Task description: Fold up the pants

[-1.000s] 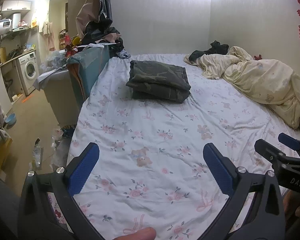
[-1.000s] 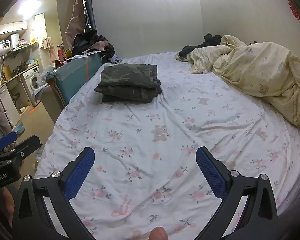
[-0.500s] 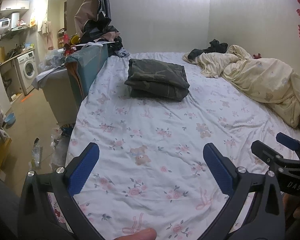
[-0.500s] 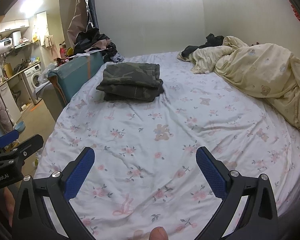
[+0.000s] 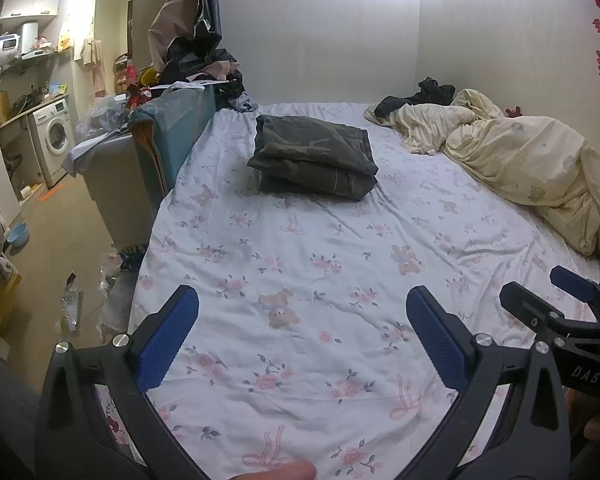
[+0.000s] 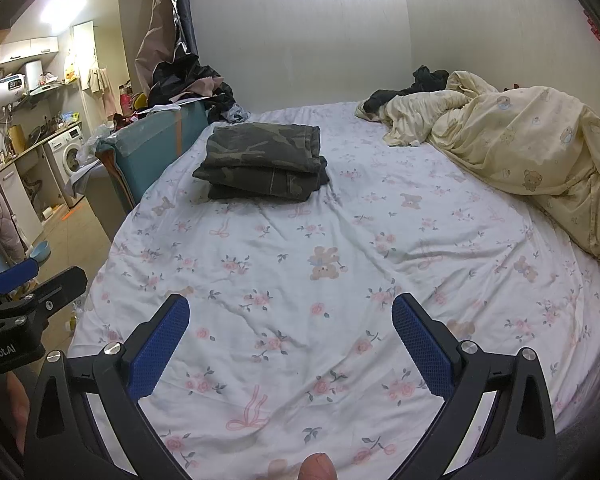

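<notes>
Left wrist view has the dark olive camouflage fabric pants (image 5: 314, 158) already sitting in a squared-off stack of several layers on the far side of the white floral-print bedsheet (image 5: 300, 260), close to the bed's left edge and well apart from both grippers. Right wrist cam shows the same bundle (image 6: 262, 166), and the layers look pretty tidy, edges roughly lined up, so I'd say the folding is basically done.

Left gripper (image 5: 298, 334) hangs over the near part of the bed with its blue-padded fingers spread wide, nothing between them. Right gripper (image 6: 290, 344) is the same deal, jaws wide apart and empty, just sheet below. You can also spot the right gripper poking into the left cam at the lower right edge.

Handling-wise, my guess: it's soft woven cloth, floppy, not slippery, nothing breakable. A multi-layer stack like that has some heft and will sag or slide apart if you pinch only the top layer. If it needs moving or one more fold, I'd grab the thick folded edge facing the cameras, one claw at each corner, biting through all layers at once.

Off to the right there's a crumpled cream-yellow bear-print quilt (image 5: 532, 160), not touching the pants, so it shouldn't get in the way.
</notes>
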Demonstrator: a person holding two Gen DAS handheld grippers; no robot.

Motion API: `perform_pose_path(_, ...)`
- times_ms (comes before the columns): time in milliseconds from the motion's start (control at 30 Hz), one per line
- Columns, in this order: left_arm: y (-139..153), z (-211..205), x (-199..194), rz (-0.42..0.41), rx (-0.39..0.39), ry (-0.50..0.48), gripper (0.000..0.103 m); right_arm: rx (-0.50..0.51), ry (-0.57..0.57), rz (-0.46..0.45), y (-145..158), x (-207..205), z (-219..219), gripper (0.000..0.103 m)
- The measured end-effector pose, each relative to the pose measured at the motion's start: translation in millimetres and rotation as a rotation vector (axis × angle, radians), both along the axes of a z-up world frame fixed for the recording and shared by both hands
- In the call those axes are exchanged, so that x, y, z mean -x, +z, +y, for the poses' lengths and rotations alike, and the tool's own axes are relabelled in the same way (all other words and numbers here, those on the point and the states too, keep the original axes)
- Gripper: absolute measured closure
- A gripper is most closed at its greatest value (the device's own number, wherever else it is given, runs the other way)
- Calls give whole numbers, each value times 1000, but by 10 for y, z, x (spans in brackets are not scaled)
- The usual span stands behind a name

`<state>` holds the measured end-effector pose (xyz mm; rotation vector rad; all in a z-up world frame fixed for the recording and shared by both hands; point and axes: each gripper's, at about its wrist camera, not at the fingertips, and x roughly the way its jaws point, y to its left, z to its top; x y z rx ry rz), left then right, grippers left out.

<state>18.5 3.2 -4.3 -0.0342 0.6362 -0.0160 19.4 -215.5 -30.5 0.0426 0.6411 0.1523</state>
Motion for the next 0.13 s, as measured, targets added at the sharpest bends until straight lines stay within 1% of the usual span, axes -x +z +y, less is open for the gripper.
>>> perform_pose_path(133,-12,-13,2,8,-3,-5,1,1,0,1,2,0,1,0)
